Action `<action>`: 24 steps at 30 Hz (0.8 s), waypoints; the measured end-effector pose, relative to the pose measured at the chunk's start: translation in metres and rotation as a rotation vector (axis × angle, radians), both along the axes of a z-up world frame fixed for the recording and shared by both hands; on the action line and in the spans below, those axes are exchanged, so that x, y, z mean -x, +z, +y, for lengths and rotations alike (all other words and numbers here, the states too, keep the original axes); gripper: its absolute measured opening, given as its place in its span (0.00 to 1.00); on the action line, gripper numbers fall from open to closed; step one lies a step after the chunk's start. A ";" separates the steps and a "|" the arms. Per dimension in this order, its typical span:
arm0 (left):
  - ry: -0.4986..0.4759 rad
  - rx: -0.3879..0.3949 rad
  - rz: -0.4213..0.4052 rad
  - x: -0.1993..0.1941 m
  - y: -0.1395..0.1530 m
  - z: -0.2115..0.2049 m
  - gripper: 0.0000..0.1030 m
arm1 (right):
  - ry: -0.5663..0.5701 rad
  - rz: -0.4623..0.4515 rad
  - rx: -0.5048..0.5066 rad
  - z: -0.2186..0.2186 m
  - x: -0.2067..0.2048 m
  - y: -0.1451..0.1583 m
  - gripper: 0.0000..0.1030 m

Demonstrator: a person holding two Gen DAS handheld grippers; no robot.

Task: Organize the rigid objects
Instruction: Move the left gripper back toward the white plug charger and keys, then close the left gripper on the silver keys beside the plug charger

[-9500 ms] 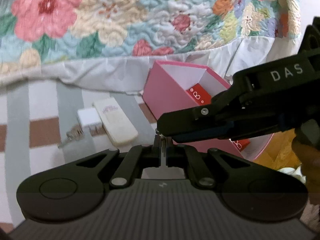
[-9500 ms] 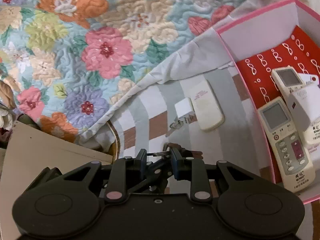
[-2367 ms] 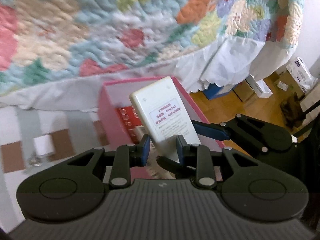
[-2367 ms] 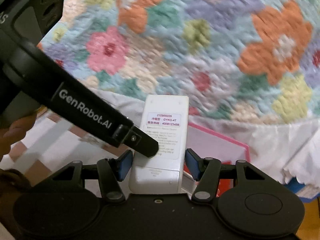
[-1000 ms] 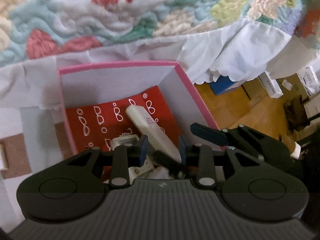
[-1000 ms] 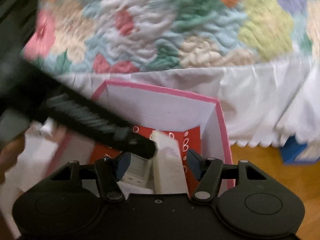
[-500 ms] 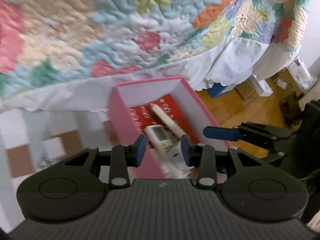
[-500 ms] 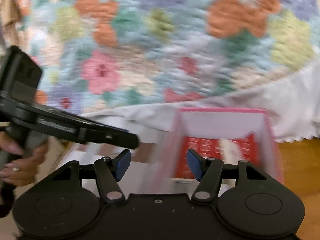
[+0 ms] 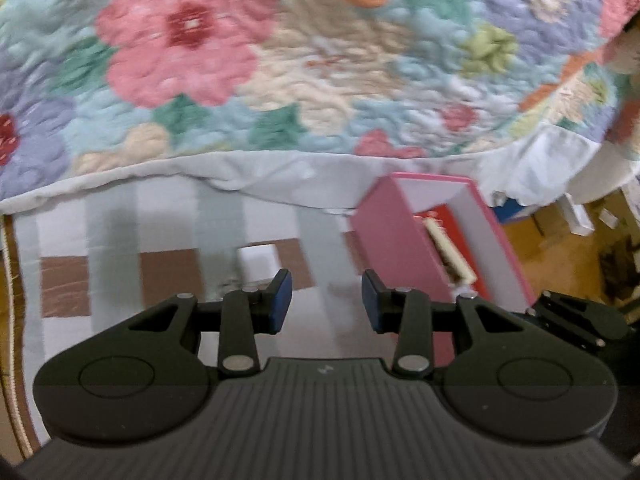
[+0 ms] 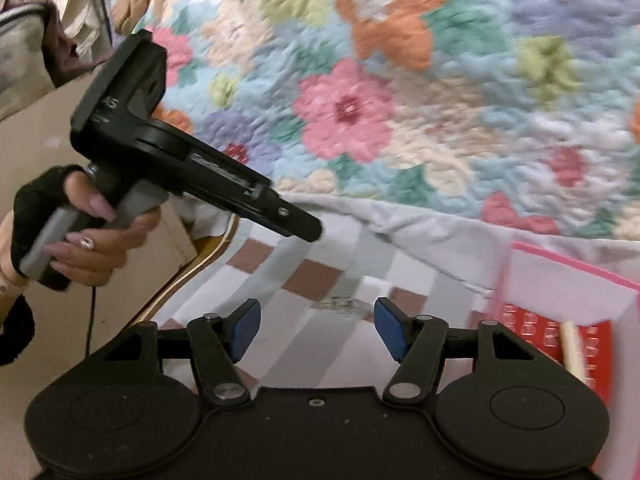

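Both claws, left claw [image 9: 326, 300] and right claw [image 10: 316, 330], are swinging away from the pink cardboard box [image 9: 396, 256] holding the cream remote [image 9: 444, 246], jaws apart and empty, aiming toward the small white block [image 9: 258, 258] and keys [image 10: 340, 304] lying on the striped cloth [image 9: 120, 240].

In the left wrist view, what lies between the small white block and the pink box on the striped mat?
Nothing: in the left wrist view only bare striped mat separates the small white block from the pink box.
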State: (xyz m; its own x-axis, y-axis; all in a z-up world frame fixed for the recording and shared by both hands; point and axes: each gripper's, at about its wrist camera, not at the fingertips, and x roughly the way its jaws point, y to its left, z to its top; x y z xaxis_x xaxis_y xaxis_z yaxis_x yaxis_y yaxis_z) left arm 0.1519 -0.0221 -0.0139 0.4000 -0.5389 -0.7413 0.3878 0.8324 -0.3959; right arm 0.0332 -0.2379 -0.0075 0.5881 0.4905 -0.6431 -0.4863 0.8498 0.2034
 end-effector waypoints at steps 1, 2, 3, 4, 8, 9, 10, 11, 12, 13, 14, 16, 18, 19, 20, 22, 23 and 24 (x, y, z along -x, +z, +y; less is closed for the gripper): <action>0.006 0.000 -0.001 -0.001 -0.006 0.004 0.36 | 0.006 0.019 -0.006 0.008 -0.004 -0.004 0.66; 0.009 -0.002 -0.002 -0.003 -0.013 0.007 0.36 | 0.013 0.045 -0.008 0.018 -0.009 -0.010 0.66; 0.015 -0.009 0.005 -0.005 -0.022 0.011 0.36 | 0.025 0.072 -0.004 0.026 -0.016 -0.016 0.66; 0.025 -0.015 0.016 -0.008 -0.030 0.014 0.36 | 0.032 0.095 0.002 0.033 -0.021 -0.023 0.66; 0.039 -0.017 0.061 -0.014 -0.058 0.027 0.36 | 0.006 0.164 0.009 0.055 -0.046 -0.058 0.66; 0.043 -0.022 0.065 -0.016 -0.064 0.030 0.36 | -0.011 0.153 0.034 0.062 -0.051 -0.067 0.66; 0.049 -0.027 0.074 -0.017 -0.070 0.033 0.36 | -0.010 0.137 0.053 0.068 -0.055 -0.077 0.65; 0.056 -0.021 0.077 -0.020 -0.075 0.037 0.36 | -0.005 0.131 0.068 0.074 -0.060 -0.086 0.64; 0.065 -0.009 0.074 -0.022 -0.080 0.041 0.36 | -0.010 0.138 0.077 0.078 -0.065 -0.096 0.64; 0.078 0.008 0.069 -0.026 -0.085 0.044 0.36 | -0.029 0.148 0.075 0.081 -0.072 -0.107 0.64; 0.084 0.021 0.069 -0.030 -0.089 0.047 0.36 | -0.054 0.161 0.065 0.082 -0.077 -0.117 0.63; 0.093 0.025 0.067 -0.040 -0.100 0.049 0.35 | -0.129 0.195 0.019 0.080 -0.089 -0.136 0.62; 0.076 0.010 0.052 -0.048 -0.108 0.046 0.35 | -0.189 0.213 -0.033 0.077 -0.096 -0.148 0.61; 0.069 0.000 0.042 -0.052 -0.113 0.043 0.35 | -0.219 0.217 -0.051 0.076 -0.098 -0.152 0.60; 0.070 -0.006 0.033 -0.055 -0.117 0.040 0.34 | -0.240 0.215 -0.058 0.076 -0.099 -0.155 0.57; 0.075 0.002 0.035 -0.063 -0.129 0.036 0.34 | -0.278 0.208 -0.060 0.074 -0.097 -0.158 0.44; 0.089 0.013 0.044 -0.066 -0.135 0.035 0.34 | -0.288 0.218 -0.072 0.072 -0.098 -0.160 0.40; 0.101 0.028 0.061 -0.070 -0.141 0.034 0.34 | -0.297 0.227 -0.083 0.070 -0.100 -0.163 0.38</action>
State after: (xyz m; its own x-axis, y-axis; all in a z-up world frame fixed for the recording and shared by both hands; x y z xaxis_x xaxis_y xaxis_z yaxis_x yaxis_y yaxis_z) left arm 0.2222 0.0116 -0.1550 0.4074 -0.5196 -0.7510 0.2773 0.8539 -0.4403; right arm 0.1328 -0.1684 -0.1701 0.5594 0.3755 -0.7390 -0.1555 0.9232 0.3514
